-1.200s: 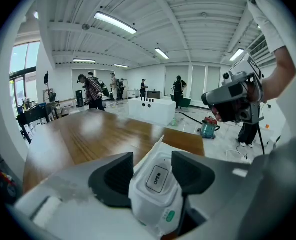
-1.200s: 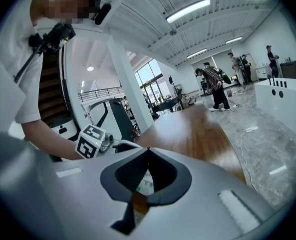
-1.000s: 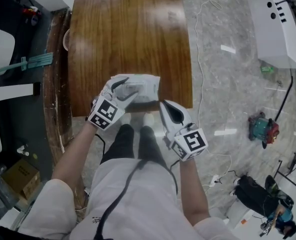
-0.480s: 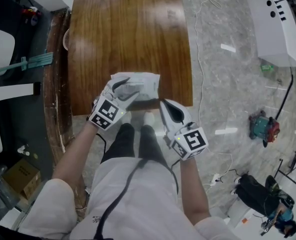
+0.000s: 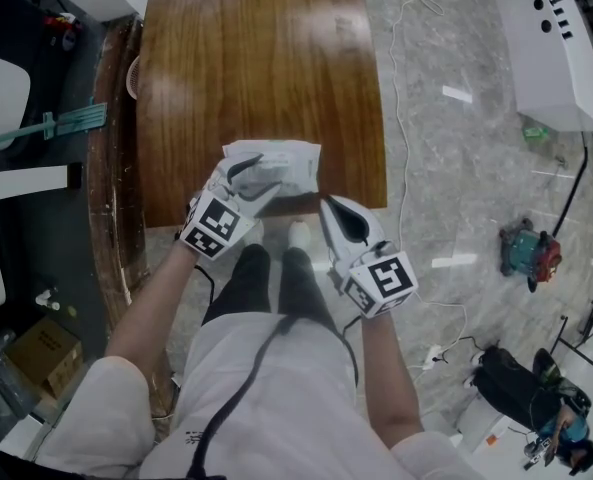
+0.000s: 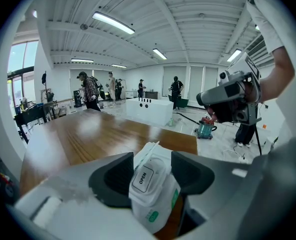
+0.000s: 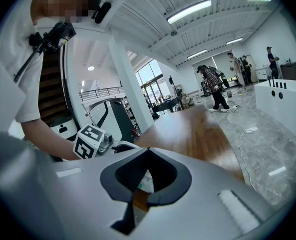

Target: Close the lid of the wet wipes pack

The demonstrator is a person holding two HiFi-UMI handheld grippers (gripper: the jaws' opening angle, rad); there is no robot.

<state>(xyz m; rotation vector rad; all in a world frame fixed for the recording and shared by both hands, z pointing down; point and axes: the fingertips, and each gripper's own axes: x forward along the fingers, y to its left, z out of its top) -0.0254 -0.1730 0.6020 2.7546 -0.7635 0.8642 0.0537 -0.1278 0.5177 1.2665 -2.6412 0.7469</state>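
- Wet wipes pack (image 5: 281, 163): white soft pack lying on the near edge of the wooden table (image 5: 256, 58), directly in front of the person. Its near end slightly overhangs or meets the table edge; which of the two cannot be told.
- Left gripper (image 5: 256, 180): clamped on the pack. The left gripper view shows one dark pad on each side of it, the pack filling the gap between them. Judged purpose: to pin the pack so it does not slide or buckle while the lid is pressed.
- Lid (image 6: 143, 176): the flap labelled "OPEN", facing up between the left jaws. It appears to lie low against the pack, but whether it is fully sealed cannot be told. A thin white edge stands up at the pack's far end; this may be only the end seam.
- Right gripper (image 5: 326, 206): jaws together with nothing held; its own view shows the tips meeting above a small gap. It sits just beside the pack's near right corner, apart from the lid. Judged purpose: closed jaws give one blunt tip for pushing the flap down.
- Relation: pack between the left jaws; right tip near, to the pack's right, not on it.
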